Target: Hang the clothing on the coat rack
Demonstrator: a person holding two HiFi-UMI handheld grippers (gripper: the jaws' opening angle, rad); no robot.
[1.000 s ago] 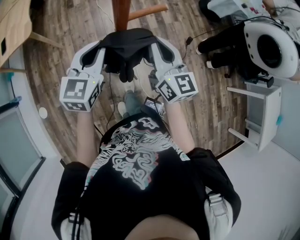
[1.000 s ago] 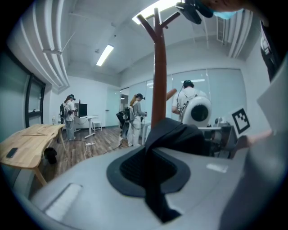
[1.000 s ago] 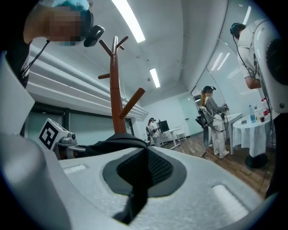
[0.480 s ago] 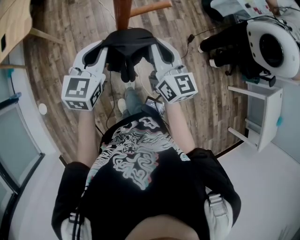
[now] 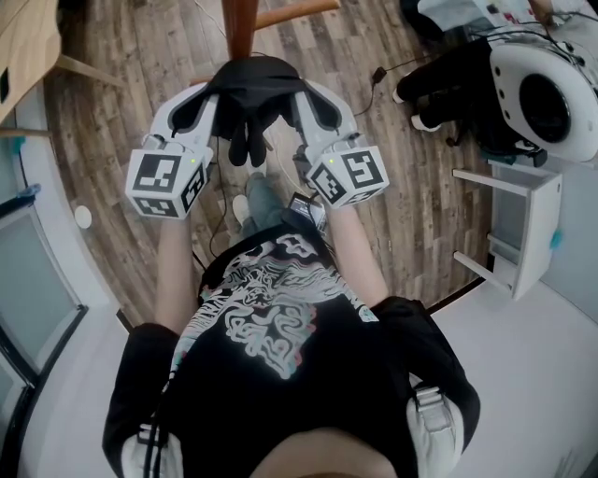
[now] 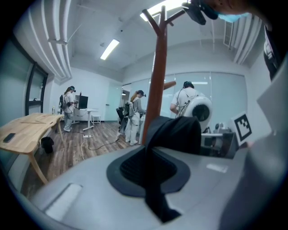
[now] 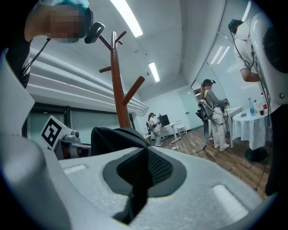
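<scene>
**Beside the coat rack: dark cloth pinched from both sides**

Just in front of the coat rack [image 5: 241, 28], the black garment [image 5: 252, 89] hangs bunched between the left gripper [image 5: 206, 101] and the right gripper [image 5: 306, 101]. Both pairs of jaws stand nearly closed. Each clamps a fold of the dark cloth, with a strip trailing back toward its camera.

We cannot tell what kind of clothing it is. Head view cuts off the rack's post and one branch at the top edge. The garment covers the post lower down, so we cannot say whether cloth touches wood. The person's printed shirt [image 5: 271, 373] hides the ground nearest them.

Around the rack lies wood-plank floor [image 5: 121, 140], a black cable [image 5: 377, 78] to its right. Left of the rack a wooden table [image 5: 23, 47] is cropped at the corner. Right of it stands a white stool [image 5: 537, 233]. Beyond the rack, in the left gripper view, people [image 6: 135, 117] stand, small and blurred.
</scene>
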